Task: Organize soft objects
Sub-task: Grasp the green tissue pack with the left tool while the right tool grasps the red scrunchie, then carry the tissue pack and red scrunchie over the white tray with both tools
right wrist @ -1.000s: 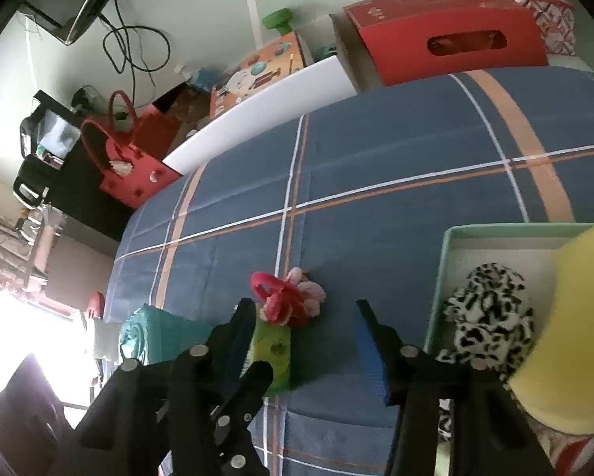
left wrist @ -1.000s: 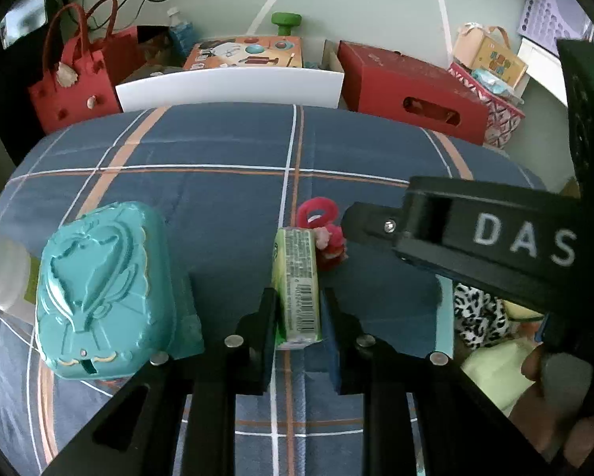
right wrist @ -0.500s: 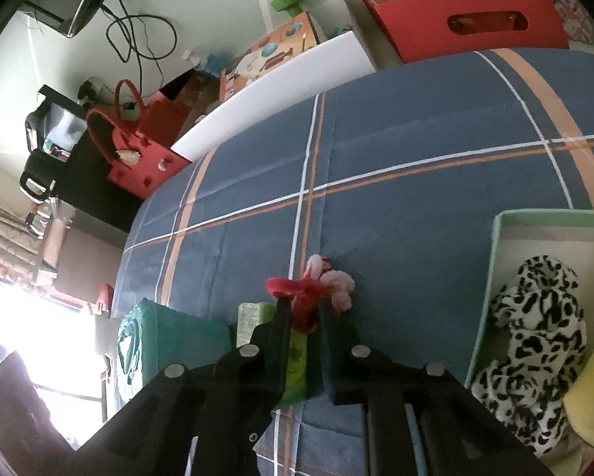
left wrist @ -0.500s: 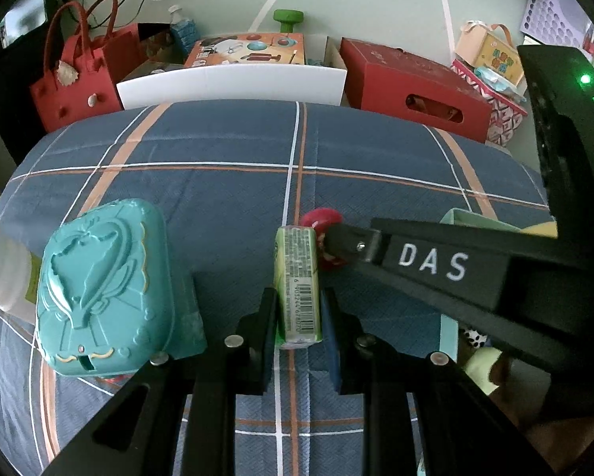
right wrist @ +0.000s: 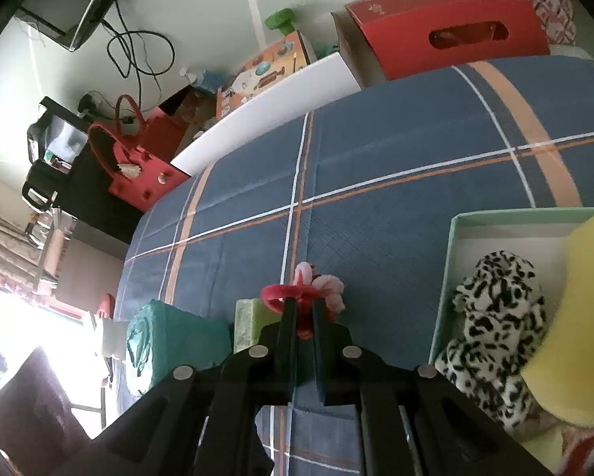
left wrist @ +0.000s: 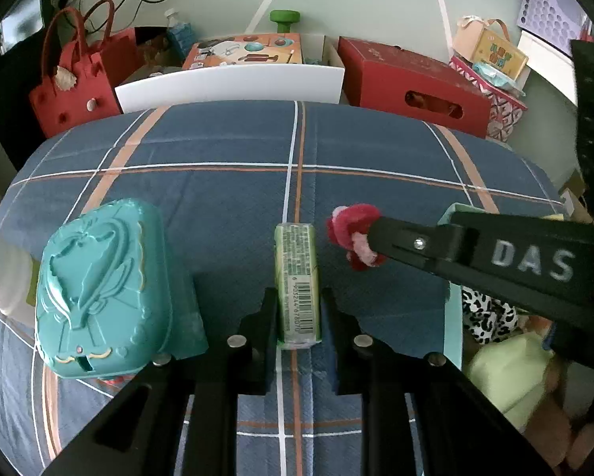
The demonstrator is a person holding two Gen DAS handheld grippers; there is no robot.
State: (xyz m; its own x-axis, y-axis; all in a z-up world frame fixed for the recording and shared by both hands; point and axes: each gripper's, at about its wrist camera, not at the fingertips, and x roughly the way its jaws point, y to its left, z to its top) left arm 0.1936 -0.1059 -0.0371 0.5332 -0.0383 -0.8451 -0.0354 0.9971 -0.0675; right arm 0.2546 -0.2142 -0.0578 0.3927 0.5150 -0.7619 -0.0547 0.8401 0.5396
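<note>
1. Red-and-pink fuzzy scrunchie (right wrist: pixel 308 297): lies on the blue plaid cloth (left wrist: pixel 225 194), just right of the green pack; probably the next soft item bound for the tray.
2. Right gripper (right wrist: pixel 304 317): fingers drawn almost together, pinching the scrunchie's red loop between the pads; a narrow pinch suits so thin and limp a thing.
3. Green packet (left wrist: pixel 297 281): stands on its narrow edge, barcode uppermost, gripped at its near end.
4. Left gripper (left wrist: pixel 297 329): jaws narrowly parted, pads pressed to both flanks of the packet, apparently steadying it clear of the pick.
5. Pale green tray (right wrist: pixel 451 246): to the right, already holding a spotted plush (right wrist: pixel 495 317) and a yellow soft item (right wrist: pixel 574 317).
6. Teal embossed case (left wrist: pixel 102 285): left of the packet, untouched.
</note>
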